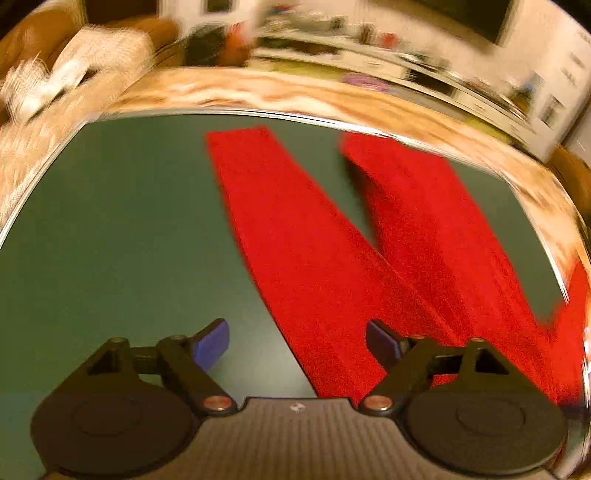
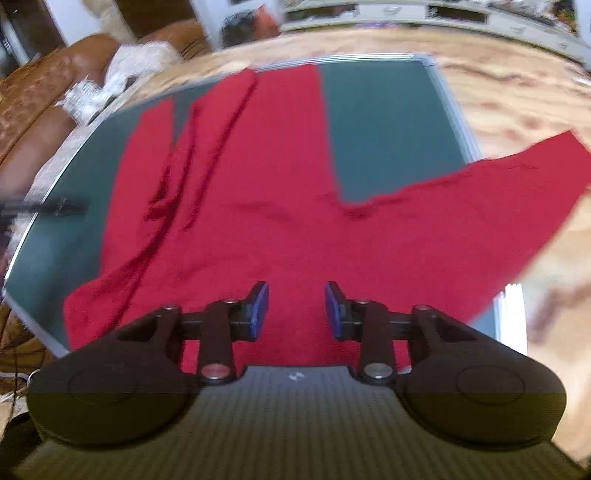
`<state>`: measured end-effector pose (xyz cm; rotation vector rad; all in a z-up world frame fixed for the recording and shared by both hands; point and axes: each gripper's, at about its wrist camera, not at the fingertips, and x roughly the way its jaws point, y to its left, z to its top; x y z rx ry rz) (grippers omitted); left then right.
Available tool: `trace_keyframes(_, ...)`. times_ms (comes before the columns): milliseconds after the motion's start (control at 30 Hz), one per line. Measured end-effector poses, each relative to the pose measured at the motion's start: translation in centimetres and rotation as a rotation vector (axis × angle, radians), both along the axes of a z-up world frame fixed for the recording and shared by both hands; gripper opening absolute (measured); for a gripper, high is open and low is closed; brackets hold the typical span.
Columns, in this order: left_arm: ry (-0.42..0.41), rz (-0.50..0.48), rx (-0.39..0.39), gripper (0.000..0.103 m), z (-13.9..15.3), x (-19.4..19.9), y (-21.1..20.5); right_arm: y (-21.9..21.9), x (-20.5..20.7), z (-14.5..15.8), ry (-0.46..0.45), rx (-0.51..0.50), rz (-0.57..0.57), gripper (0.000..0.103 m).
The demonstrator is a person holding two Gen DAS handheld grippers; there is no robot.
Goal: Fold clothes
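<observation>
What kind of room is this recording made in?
Likely a home living room: a brown sofa beside the green table, a dark screen on the wall, and cluttered shelves behind. Background is blurred.

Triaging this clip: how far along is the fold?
Done: red garment lies spread on the green table, one long part folded inward. In hand: nothing; left gripper and right gripper are both open over it. Left: one part hangs past the table edge; no compact fold yet.
</observation>
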<state>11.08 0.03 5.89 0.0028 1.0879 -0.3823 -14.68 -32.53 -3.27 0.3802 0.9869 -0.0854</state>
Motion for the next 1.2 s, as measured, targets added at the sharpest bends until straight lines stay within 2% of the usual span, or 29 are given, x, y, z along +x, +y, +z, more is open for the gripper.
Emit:
trace_keyframes(100,0.054,0.069,-0.049,0.076,-0.7,7.6,0.3,1.8,1.4,-1.2,-0.012,0.059,0.036,0.041)
trace_keyframes(133,0.067,0.082,-0.054,0.071,-0.9,9.6,0.1,2.2,2.0,-1.6,-0.015,0.077,0.049,0.041)
trace_keyframes(167,0.068,0.093,-0.041,0.063,-1.3,11.3,-0.3,2.7,2.1,-1.7,-0.018,0.091,0.058,0.041)
trace_keyframes(233,0.065,0.113,-0.008,0.054,-2.2,14.6,-1.3,3.9,1.8,-1.7,-0.024,0.115,0.073,0.041)
trace_keyframes(333,0.055,0.148,-0.003,0.052,-3.4,17.9,-1.8,5.2,1.8,-1.1,-0.033,0.154,0.101,0.041)
trace_keyframes(500,0.009,0.158,0.028,0.044,-4.3,20.4,-3.1,5.7,2.0,-0.8,-0.065,0.181,0.119,0.041)
trace_keyframes(567,-0.008,0.162,0.074,0.017,-4.4,20.7,-3.7,6.0,2.4,-0.8,-0.068,0.182,0.126,0.041)
trace_keyframes(667,-0.016,0.157,0.132,0.001,-4.4,20.7,-4.0,6.0,2.3,-1.2,-0.06,0.2,0.128,0.041)
trace_keyframes(800,-0.071,0.223,0.23,0.0,-3.7,19.6,-3.1,5.9,1.0,0.3,-0.061,0.205,0.129,0.041)
trace_keyframes(933,-0.113,0.252,0.304,0.0,-2.6,18.5,-0.2,6.4,1.8,-0.1,-0.07,0.217,0.13,0.041)
trace_keyframes(1000,-0.121,0.268,0.361,0.0,-2.2,18.0,2.0,7.0,1.8,0.7,-0.091,0.226,0.167,0.041)
trace_keyframes(1200,-0.112,0.352,0.442,0.0,-1.6,17.5,8.7,10.6,1.2,1.8,-0.123,0.213,0.345,0.041)
